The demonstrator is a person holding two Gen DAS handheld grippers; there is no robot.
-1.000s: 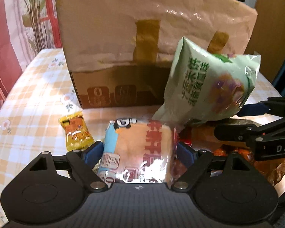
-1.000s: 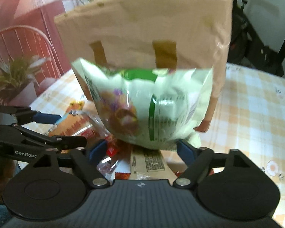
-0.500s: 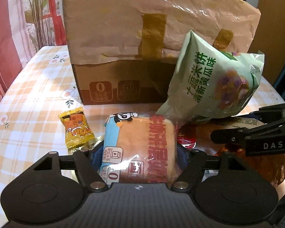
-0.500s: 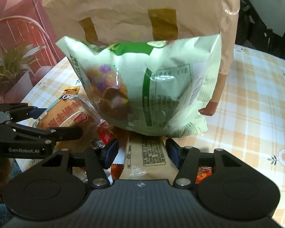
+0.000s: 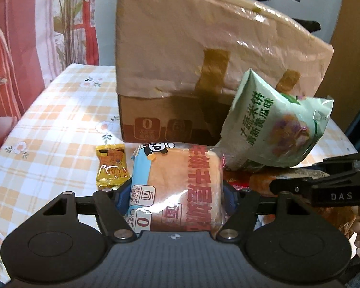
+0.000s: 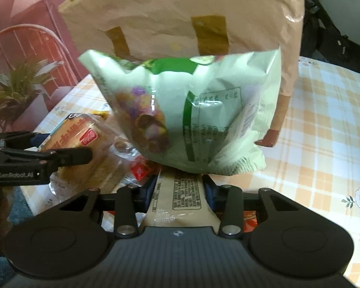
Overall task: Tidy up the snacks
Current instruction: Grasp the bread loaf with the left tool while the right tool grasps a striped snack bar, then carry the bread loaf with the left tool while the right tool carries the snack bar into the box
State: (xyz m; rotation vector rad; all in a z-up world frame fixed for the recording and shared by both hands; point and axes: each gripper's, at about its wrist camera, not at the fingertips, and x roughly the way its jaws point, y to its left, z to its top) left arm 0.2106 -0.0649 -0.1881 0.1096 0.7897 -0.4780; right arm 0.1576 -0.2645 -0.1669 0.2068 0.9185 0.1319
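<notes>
My left gripper point(image 5: 176, 189) is shut on a wrapped bread pack point(image 5: 180, 187) with red lettering and a blue edge, held just above the checked tablecloth. It also shows in the right wrist view point(image 6: 81, 141). My right gripper point(image 6: 180, 187) is shut on a beige flat snack packet point(image 6: 183, 196). A pale green rice-cracker bag point(image 6: 187, 117) rests on top of that packet and leans against the big brown paper bag point(image 5: 204, 55). The green bag also shows in the left wrist view point(image 5: 273, 129).
A small yellow candy packet point(image 5: 111, 165) lies on the cloth left of the bread. Red and orange wrappers point(image 6: 141, 168) lie under the green bag. The brown bag stands on a cardboard box point(image 5: 160, 122). A red chair and plant point(image 6: 19, 88) are beyond the table's left edge.
Both grippers have closed: the left on the bread pack, the right on the beige packet. The left has lifted the bread slightly. The green bag has shifted with the right gripper.
</notes>
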